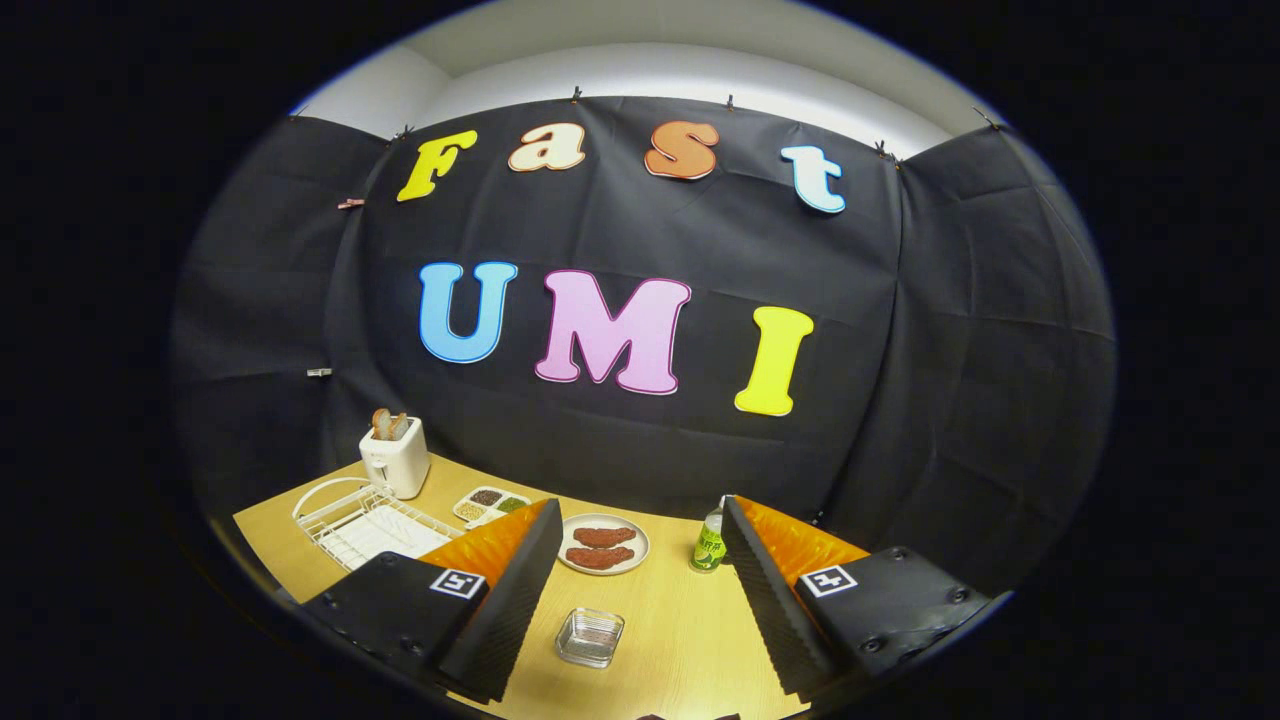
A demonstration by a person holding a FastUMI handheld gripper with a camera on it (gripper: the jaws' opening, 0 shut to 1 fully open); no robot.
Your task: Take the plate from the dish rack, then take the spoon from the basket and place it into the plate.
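1. Gripper view: the gripper (640, 590) is held above the wooden tabletop (680, 630) with its two fingers spread wide apart and nothing between them but bare wood and a small clear square glass dish (590, 637), which lies on the tabletop between the fingers, touching neither.
2. The dish rack (365, 520) is a white wire frame with a curved handle, standing beyond the left finger near the tabletop's far left corner. A flat white plate (378, 537) appears to lie in it; its near part is cut off by the left finger, so its full outline is hard to make out.
3. Just behind the rack stands a white toaster (396, 458) with bread slices sticking up from its slots.
4. Beside the rack, a small white divided tray (492, 503) holds dark, pale and green fillings; too small to tell what they are.
5. Just ahead of the fingers sits a round plate with two reddish-brown pieces (603, 544).
6. A green bottle (710, 541) stands close by the right finger, which partly hides it.
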